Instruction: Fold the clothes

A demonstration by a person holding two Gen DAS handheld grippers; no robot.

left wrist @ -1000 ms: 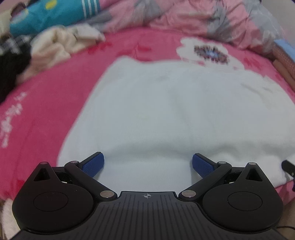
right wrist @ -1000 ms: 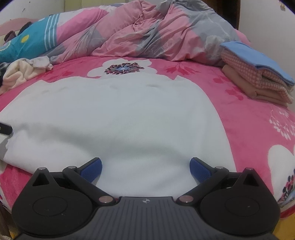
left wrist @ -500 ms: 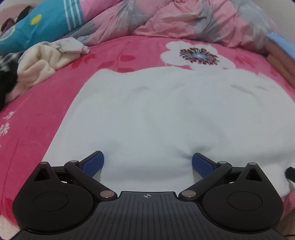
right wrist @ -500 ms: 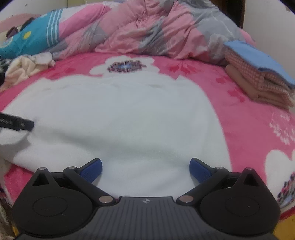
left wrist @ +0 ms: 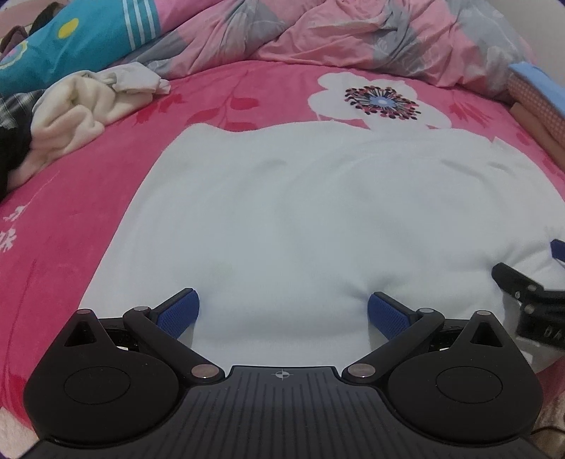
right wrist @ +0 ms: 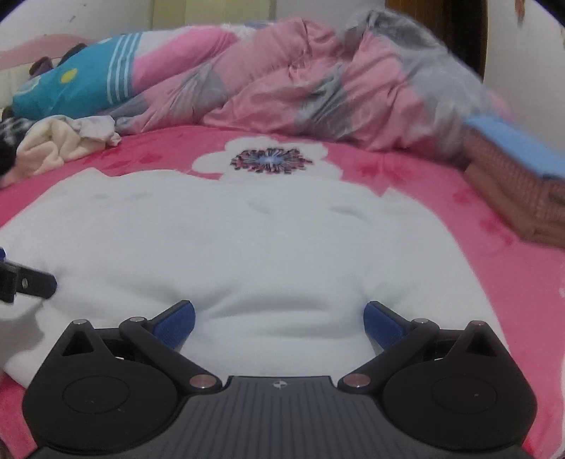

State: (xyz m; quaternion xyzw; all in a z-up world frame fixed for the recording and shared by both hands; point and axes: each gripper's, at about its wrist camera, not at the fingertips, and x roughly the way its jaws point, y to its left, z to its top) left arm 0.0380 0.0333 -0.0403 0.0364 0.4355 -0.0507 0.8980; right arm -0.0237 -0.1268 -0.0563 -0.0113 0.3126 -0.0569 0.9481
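A white garment (left wrist: 310,212) lies spread flat on the pink flowered bed cover (left wrist: 70,197). My left gripper (left wrist: 282,310) is open at the garment's near edge, its blue pads pressed into the cloth on either side of a raised bulge. My right gripper (right wrist: 279,319) is open too, set on the same near edge further right, with the white garment (right wrist: 247,240) puffed up between its pads. Each gripper shows at the edge of the other's view: the right gripper (left wrist: 529,296) and the left gripper (right wrist: 24,282).
A cream and grey heap of clothes (left wrist: 81,109) lies at the far left. A crumpled pink and grey quilt (left wrist: 353,31) runs along the back. Folded clothes (right wrist: 522,176) are stacked at the right, blue on top.
Both grippers have dropped lower and pushed forward into the garment's near edge, so the cloth now bulges between their pads. They also stand closer together.
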